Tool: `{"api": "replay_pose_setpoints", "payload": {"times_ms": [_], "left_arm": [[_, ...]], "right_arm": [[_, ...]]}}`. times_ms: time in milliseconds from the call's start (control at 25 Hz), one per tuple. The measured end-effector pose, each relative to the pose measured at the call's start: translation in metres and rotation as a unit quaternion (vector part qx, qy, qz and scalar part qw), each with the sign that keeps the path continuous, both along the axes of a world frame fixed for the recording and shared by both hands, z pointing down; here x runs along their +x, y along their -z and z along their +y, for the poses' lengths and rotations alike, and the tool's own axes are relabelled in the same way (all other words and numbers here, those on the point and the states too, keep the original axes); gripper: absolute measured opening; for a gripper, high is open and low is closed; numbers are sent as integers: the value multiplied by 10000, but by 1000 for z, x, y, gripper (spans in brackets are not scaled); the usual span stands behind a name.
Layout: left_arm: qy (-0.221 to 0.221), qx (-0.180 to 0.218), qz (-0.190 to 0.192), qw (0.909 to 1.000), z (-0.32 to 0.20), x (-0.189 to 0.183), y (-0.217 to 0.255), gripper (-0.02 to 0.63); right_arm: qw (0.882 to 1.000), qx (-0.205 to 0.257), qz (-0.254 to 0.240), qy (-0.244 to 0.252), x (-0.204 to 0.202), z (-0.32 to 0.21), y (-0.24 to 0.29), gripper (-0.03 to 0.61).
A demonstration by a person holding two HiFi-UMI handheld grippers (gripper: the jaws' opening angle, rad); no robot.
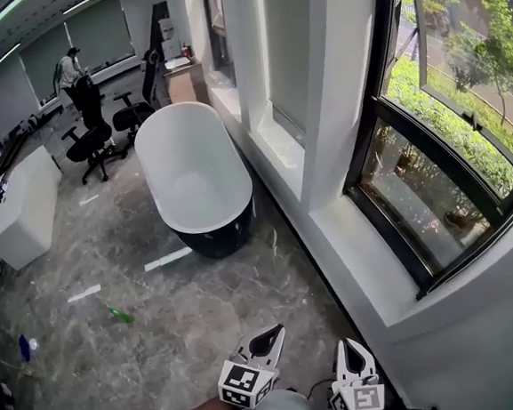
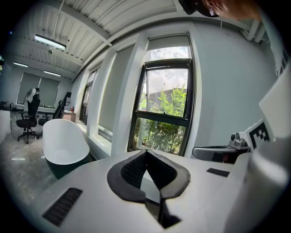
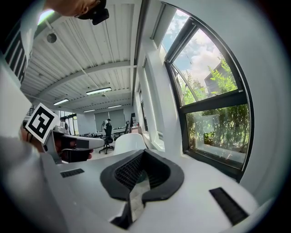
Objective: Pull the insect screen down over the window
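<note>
**Both claws pressed together, empty.** Your left gripper point(image 1: 268, 339) and right gripper point(image 1: 352, 352) hang low, close to your body and well apart from the window point(image 1: 431, 158). Each gripper's own view shows its jaws met at the tips with nothing between them. The window stands to your right above the white sill point(image 1: 358, 244), its glass uncovered and greenery point(image 1: 464, 128) plain through it. The insect screen is not drawn over the glass. Its pull bar cannot be made out and is judged to sit stowed at the head of the frame. Expect light, limp mesh on a stiff pull bar, probably sprung. Take the pull bar at its middle, never the mesh, which would likely crease or tear.
</note>
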State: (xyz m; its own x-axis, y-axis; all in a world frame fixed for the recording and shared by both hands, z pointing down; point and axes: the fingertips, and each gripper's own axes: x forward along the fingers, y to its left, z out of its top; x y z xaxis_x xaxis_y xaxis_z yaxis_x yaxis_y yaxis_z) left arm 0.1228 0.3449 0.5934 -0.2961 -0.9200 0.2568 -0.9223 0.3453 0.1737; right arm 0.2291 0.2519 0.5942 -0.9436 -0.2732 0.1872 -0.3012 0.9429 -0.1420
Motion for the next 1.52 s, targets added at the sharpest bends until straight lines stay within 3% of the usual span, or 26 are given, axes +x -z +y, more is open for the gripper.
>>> {"api": "replay_pose_setpoints", "payload": {"times_ms": [320,720,1120,1520], "left_arm": [[-776,89,-132,9969,-79,-46,7,12],[-1638,358,-66,9858,-149,-129,22,12],[-2168,471,-69,9751,-178,-188,28,12],[-2230,425,49,9739,-220,-203,24,12]], "right_arm": [[9980,20,400,-498,-35,-49,-6,-3],[9895,309,481,-1328,-115,-98,18,-4],[9832,450,706,-1620,-177,-117,28,-3],[9826,365,715,-1676,-195,-163,23,-3]]}}
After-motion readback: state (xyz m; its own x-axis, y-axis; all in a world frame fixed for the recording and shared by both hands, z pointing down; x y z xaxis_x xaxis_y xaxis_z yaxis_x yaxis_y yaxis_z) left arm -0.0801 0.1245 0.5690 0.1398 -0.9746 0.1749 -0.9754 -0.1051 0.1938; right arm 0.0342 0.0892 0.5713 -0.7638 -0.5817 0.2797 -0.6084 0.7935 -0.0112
